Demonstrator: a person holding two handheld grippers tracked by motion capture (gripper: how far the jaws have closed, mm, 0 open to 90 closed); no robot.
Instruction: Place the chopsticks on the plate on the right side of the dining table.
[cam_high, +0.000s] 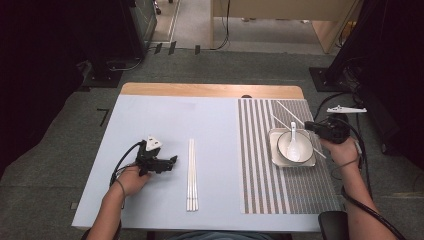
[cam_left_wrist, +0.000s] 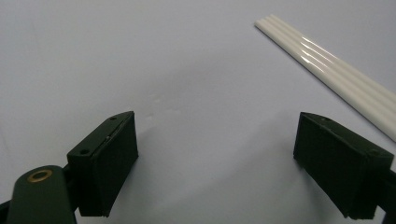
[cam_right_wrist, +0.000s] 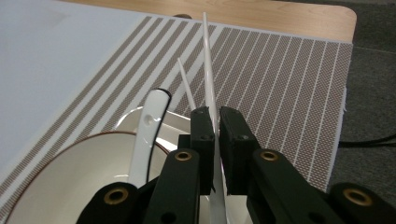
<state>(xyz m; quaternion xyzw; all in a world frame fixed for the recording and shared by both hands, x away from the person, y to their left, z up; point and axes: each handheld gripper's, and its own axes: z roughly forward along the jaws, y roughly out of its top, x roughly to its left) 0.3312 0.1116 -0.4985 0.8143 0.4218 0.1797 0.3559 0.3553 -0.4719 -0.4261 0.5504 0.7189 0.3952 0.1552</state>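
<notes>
Right tongs (cam_right_wrist: 214, 128) are clamped on a white chopstick (cam_right_wrist: 208, 60) that slants over the bowl's (cam_high: 289, 150) rim, above the striped placemat (cam_high: 260, 165). Left tongs (cam_left_wrist: 215, 163) are spread wide with nothing in them, low over the counter (cam_high: 160, 120) just beside the other white chopsticks (cam_high: 192, 175).

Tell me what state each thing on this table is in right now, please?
Right gripper: shut on one white chopstick.
Second chopstick: lying slanted on the plate's edge, free.
Left gripper: open, holding nothing, over the blue mat.
Chopstick bundle: lying flat on the blue mat, untouched.
Bowl: upright on the square plate.
Spoon: resting in the bowl, handle up.
Striped placemat: flat.
</notes>
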